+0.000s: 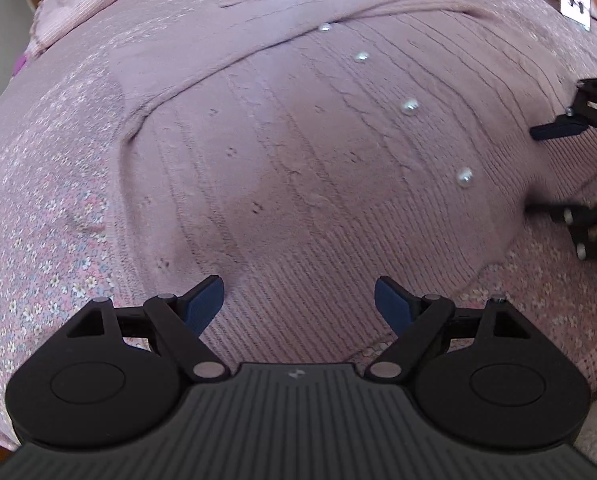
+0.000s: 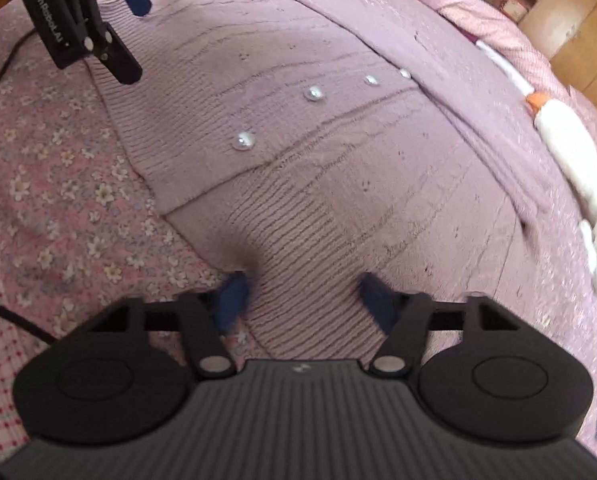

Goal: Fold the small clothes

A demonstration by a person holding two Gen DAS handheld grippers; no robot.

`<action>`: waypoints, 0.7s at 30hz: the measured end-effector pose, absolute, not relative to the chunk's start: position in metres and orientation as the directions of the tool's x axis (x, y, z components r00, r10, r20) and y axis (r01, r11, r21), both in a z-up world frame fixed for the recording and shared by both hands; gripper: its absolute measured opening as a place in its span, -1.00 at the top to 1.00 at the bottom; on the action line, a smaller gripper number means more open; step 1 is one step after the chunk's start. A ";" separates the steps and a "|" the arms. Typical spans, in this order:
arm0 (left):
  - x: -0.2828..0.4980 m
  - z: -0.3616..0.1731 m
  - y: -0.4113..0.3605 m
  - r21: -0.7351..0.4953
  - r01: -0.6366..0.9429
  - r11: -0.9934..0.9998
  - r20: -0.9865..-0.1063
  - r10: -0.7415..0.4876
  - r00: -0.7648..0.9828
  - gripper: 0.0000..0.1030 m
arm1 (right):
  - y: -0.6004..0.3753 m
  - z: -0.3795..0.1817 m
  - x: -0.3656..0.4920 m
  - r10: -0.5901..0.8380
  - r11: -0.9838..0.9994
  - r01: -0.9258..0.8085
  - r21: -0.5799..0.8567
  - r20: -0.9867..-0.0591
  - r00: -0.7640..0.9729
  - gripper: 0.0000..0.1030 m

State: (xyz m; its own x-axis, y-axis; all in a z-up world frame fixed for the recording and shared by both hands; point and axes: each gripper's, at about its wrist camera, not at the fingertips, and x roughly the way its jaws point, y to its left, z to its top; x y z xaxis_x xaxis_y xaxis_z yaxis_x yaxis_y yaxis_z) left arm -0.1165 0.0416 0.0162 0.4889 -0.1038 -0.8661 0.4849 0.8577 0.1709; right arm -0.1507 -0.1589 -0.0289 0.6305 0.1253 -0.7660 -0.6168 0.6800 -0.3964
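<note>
Both grippers, left and right, hover spread over the mauve cardigan, grasping nothing; its sleeve at 12 o'clock blurs into the bedspread.

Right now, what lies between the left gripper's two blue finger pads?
In the left wrist view, only the ribbed hem of the mauve knitted cardigan lies between the open left gripper's pads; nothing is clamped.

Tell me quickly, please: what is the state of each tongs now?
Left tongs: open, holding nothing, over the pink knit cardigan.
Right tongs: open, astride the cardigan's hem, not yet gripping.
</note>
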 end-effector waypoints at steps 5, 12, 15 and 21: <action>-0.125 0.012 0.031 0.166 0.550 0.818 -0.870 -0.142 0.473 -0.74 | -0.161 -0.019 -0.151 0.071 0.734 -0.508 -0.450 -0.694 0.717 0.72; -0.139 0.005 0.010 0.244 0.634 0.734 -0.866 -0.129 0.484 -0.74 | -0.170 0.019 -0.149 0.126 0.841 -0.403 -0.361 -0.595 0.794 0.73; -0.138 -0.003 0.001 0.331 0.621 0.711 -0.845 -0.069 0.530 -0.74 | -0.175 0.031 -0.145 0.143 0.868 -0.377 -0.324 -0.565 0.813 0.73; -0.122 -0.005 0.007 0.463 0.510 0.725 -0.774 0.050 0.631 -0.74 | -0.179 0.041 -0.144 0.144 0.885 -0.350 -0.308 -0.535 0.833 0.73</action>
State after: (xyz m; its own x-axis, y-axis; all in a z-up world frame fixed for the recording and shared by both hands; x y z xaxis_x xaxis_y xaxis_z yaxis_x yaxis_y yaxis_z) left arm -0.1220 0.0069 -0.0050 0.6313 0.0502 -0.7739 0.5101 0.7248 0.4631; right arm -0.1444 -0.1786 0.0414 0.8327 0.1435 -0.5348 -0.3503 0.8845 -0.3081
